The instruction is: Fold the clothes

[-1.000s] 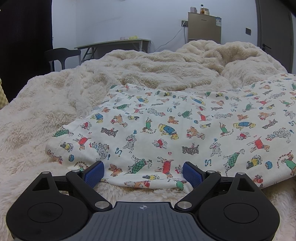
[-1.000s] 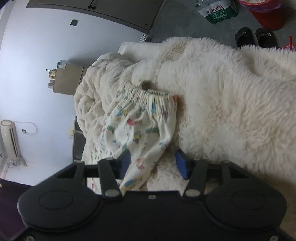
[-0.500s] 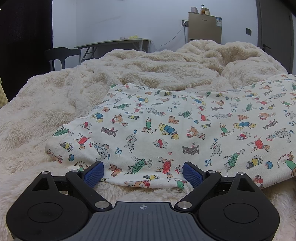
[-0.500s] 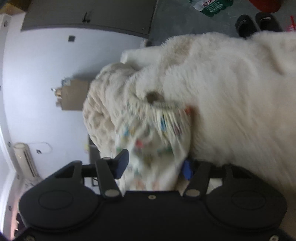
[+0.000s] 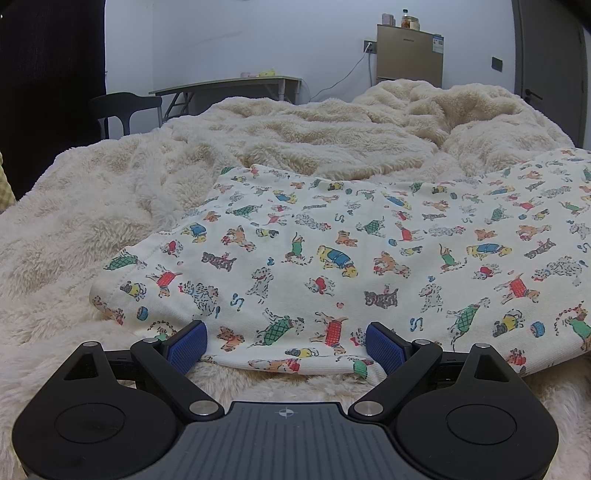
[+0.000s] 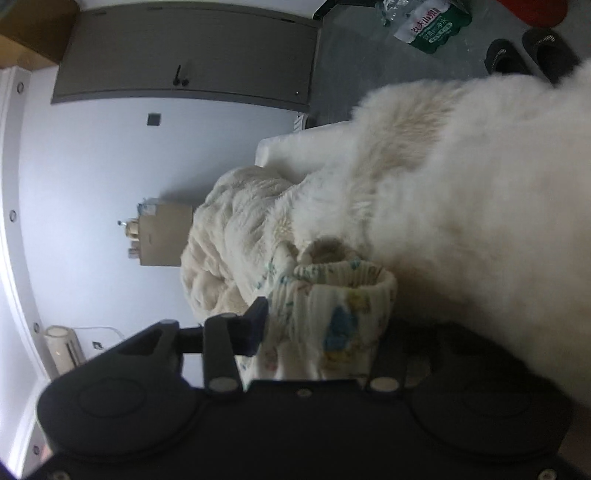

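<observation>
A cream garment printed with small coloured dogs (image 5: 332, 258) lies flat on a fluffy cream blanket (image 5: 295, 140). My left gripper (image 5: 286, 343) rests low at its near hem. Its blue pads (image 5: 188, 347) stand wide apart, open, with the hem lying between them untouched. In the right wrist view the garment's gathered elastic waistband (image 6: 343, 280) bulges between the fingers of my right gripper (image 6: 325, 332), whose jaws are closing around it. The left finger (image 6: 255, 325) sits at the cloth's edge. Cloth and blanket (image 6: 461, 203) hide the other finger.
Behind the bed stand a long table (image 5: 229, 83), a dark chair (image 5: 125, 107) and a small brown cabinet (image 5: 409, 51). A grey door (image 5: 550, 74) is at the right. Past the bed's edge, black slippers (image 6: 528, 55) and a pack of bottles (image 6: 428, 22) lie on the floor.
The right gripper has pushed forward onto the waistband, which now fills the space between its narrower fingers, and the view has rolled. The left gripper and the hem look the same.
</observation>
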The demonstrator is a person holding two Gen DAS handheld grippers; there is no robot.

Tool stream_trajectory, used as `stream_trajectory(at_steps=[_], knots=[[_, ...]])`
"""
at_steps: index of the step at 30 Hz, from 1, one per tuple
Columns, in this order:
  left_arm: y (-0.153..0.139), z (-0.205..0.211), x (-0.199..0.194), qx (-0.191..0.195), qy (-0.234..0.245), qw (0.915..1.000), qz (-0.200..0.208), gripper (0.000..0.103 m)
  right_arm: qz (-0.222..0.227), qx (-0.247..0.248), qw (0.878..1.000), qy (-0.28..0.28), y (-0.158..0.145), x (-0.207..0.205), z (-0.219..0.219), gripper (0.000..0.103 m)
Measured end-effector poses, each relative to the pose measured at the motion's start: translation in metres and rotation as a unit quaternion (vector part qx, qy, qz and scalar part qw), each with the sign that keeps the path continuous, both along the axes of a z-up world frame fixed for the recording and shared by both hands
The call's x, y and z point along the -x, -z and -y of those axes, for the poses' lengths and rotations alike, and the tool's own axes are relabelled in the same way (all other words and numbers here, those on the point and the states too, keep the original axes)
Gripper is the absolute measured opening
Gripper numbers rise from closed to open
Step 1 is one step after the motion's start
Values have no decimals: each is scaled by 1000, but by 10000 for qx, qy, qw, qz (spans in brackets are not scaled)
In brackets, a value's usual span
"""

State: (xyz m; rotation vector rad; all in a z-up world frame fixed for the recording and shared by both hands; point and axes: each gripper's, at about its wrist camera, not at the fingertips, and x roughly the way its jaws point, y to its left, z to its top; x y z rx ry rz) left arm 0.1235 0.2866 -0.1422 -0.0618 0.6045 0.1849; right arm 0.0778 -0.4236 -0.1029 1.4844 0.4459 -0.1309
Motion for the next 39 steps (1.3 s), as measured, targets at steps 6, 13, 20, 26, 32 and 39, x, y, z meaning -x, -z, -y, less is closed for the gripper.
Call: stream_trajectory(at_steps=[6, 13, 20, 26, 32, 39], knots=[[-9, 5, -7, -203, 68, 9996, -163, 85, 22, 405, 9991, -129, -20, -21, 2, 31], [-76, 22, 3, 26, 386, 9986, 362, 83, 206, 659, 9976, 37, -23, -18, 8, 18], [-178, 138, -18, -249, 2408, 9691, 479, 84, 852, 1664, 9823, -121, -103, -25, 12, 16], [-179, 256, -46, -1418, 3631, 9209, -24, 82, 1273, 2112, 9690, 141, -167, -10, 26, 16], [-176, 315, -30, -1523, 4558, 8769, 133, 80, 1238, 2389, 9623, 396, -219, 13, 68, 16], [-164, 406, -7, -1997, 5060, 8387, 241, 80, 1327, 2752, 9499, 656, -288, 37, 90, 16]])
